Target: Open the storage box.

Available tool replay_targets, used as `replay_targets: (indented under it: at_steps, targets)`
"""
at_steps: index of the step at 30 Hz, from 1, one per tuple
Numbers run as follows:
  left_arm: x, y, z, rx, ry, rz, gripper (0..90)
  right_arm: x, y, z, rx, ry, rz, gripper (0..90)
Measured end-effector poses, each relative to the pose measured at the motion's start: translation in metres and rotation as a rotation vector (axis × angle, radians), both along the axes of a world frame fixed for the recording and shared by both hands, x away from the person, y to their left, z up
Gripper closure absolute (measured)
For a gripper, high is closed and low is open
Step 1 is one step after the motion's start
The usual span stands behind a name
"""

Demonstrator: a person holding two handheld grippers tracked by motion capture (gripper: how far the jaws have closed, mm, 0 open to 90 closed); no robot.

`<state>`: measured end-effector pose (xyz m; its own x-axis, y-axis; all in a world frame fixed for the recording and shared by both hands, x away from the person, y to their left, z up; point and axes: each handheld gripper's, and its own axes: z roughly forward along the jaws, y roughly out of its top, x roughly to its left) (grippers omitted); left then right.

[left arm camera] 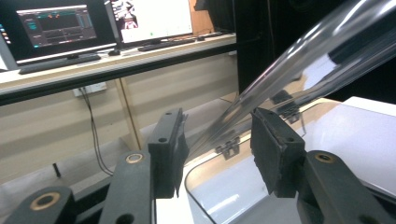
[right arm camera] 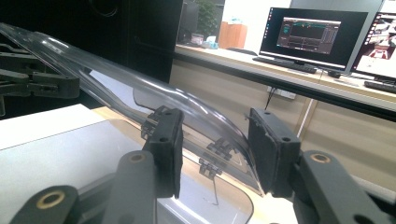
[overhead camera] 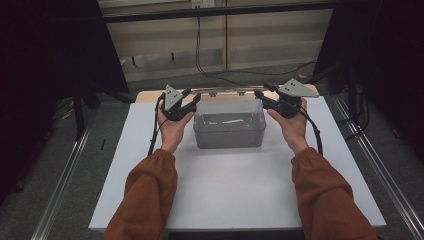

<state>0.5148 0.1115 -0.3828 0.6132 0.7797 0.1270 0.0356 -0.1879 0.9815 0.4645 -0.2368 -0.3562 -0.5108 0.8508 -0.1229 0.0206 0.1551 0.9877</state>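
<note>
A clear plastic storage box (overhead camera: 229,129) stands at the middle of the high view on the white surface (overhead camera: 235,190), its hinged transparent lid (overhead camera: 227,93) raised at the back. The left hand-held gripper (overhead camera: 186,103) is at the lid's left end and the right hand-held gripper (overhead camera: 265,98) at its right end. In each gripper view the jaws stand apart with the lid's edge (left arm camera: 299,60) (right arm camera: 140,93) between them, the pads not visibly pressing. The lid looks light, stiff, slick and liable to flex; taking it by both outer edges, near the hinges (right arm camera: 219,149), should keep it steady.
</note>
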Motion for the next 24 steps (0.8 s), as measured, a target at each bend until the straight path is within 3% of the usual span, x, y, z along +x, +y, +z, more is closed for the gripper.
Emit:
replay_targets:
  at_steps: [14,24]
  targets:
    - [0.011,-0.006,0.002,0.011,0.004,0.01,64.7,0.015,-0.003,0.001,-0.007,0.013,-0.001,59.0]
    - [0.017,-0.003,0.002,0.005,0.025,-0.006,66.1,0.035,-0.002,-0.01,-0.033,0.057,0.007,58.1]
